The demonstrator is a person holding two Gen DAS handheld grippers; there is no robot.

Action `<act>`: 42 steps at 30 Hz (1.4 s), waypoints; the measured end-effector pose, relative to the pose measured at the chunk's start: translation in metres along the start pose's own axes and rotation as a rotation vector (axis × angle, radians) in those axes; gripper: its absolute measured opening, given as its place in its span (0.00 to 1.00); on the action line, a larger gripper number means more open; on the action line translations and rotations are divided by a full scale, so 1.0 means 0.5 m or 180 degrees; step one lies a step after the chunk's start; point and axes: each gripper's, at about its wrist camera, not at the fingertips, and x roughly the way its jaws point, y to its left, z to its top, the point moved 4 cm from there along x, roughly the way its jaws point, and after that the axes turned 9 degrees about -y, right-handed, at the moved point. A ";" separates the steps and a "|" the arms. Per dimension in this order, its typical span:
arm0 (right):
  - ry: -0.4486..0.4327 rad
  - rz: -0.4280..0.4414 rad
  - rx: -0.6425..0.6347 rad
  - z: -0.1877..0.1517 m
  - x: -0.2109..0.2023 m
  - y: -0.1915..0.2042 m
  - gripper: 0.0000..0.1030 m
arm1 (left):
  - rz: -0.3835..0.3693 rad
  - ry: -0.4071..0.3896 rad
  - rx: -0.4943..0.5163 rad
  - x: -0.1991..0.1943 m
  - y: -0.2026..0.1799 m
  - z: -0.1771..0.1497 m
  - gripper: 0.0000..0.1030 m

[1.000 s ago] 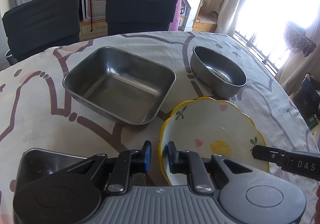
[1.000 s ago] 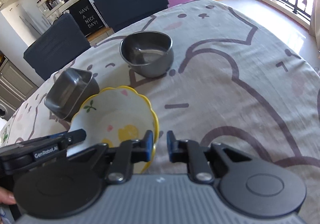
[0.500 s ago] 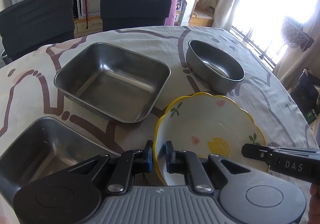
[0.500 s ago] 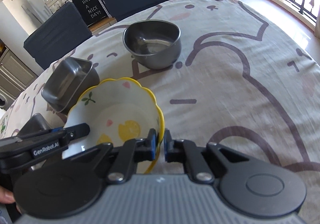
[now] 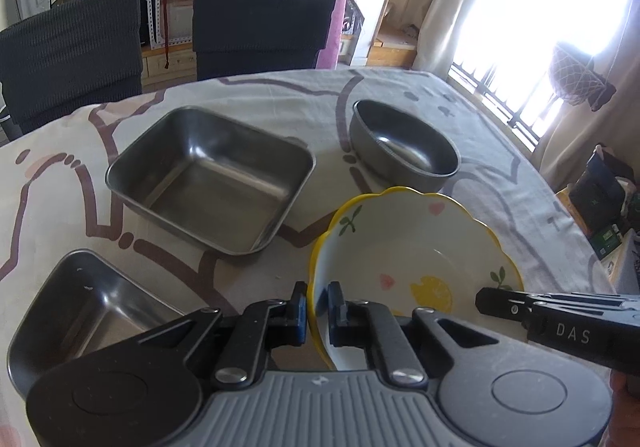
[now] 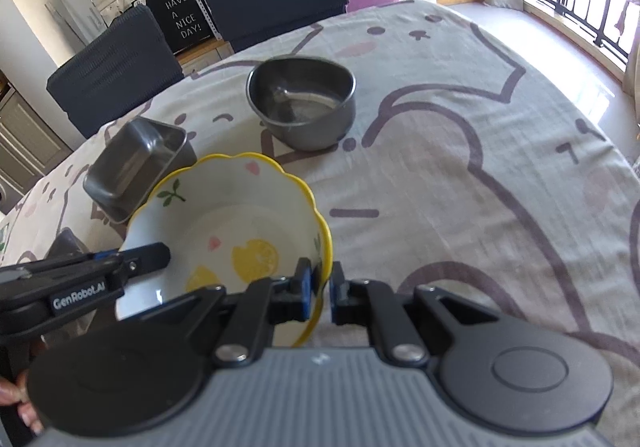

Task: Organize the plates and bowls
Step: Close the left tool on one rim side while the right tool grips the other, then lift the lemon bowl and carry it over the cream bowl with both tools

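We see both grippers now clamped on the yellow-rimmed bowl (image 5: 416, 271): the left gripper (image 5: 317, 311) pinches its near-left rim and the right gripper (image 6: 320, 293) its near-right rim, where a second ago each pair of jaws stood slightly apart around that rim. We judge the bowl ready for a two-handed lift. The left view alone shows the small steel tray (image 5: 86, 311) and the large square tray (image 5: 212, 175) fully; the right view shows the round steel bowl (image 6: 302, 109) more openly.
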 end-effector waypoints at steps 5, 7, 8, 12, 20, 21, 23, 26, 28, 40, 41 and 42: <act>-0.0100 0.0026 -0.0059 0.002 -0.042 -0.005 0.10 | -0.0029 -0.0068 -0.0030 -0.034 -0.015 0.006 0.09; -0.0121 0.0035 -0.0051 0.003 -0.058 -0.009 0.10 | -0.0040 -0.0093 -0.0006 -0.051 -0.022 0.007 0.09; -0.0139 0.0042 -0.0062 0.003 -0.068 -0.010 0.10 | -0.0047 -0.0109 -0.0004 -0.061 -0.026 0.007 0.09; -0.0213 0.0085 -0.0072 0.005 -0.105 -0.008 0.10 | -0.0055 -0.0175 -0.0031 -0.104 -0.034 0.010 0.08; -0.0369 0.0241 -0.0104 -0.005 -0.189 0.020 0.10 | 0.0058 -0.0313 -0.0101 -0.213 -0.030 0.003 0.07; -0.0381 0.0261 -0.0113 -0.007 -0.198 0.025 0.10 | 0.0070 -0.0331 -0.0114 -0.227 -0.028 0.002 0.07; -0.0417 0.0312 -0.0120 -0.011 -0.215 0.034 0.10 | 0.0094 -0.0382 -0.0136 -0.257 -0.021 -0.002 0.07; -0.0475 0.0398 -0.0145 -0.019 -0.242 0.054 0.10 | 0.0143 -0.0450 -0.0170 -0.302 -0.012 -0.014 0.07; -0.0513 0.0439 -0.0196 -0.027 -0.260 0.070 0.10 | 0.0176 -0.0477 -0.0206 -0.328 -0.005 -0.024 0.07; -0.0489 0.0725 -0.0417 -0.101 -0.329 0.162 0.10 | 0.0402 -0.0604 -0.0293 -0.463 0.050 -0.098 0.07; -0.0476 0.0750 -0.0446 -0.108 -0.332 0.170 0.10 | 0.0414 -0.0603 -0.0301 -0.471 0.056 -0.106 0.08; -0.0460 0.0770 -0.0476 -0.115 -0.334 0.178 0.10 | 0.0427 -0.0599 -0.0313 -0.477 0.062 -0.114 0.08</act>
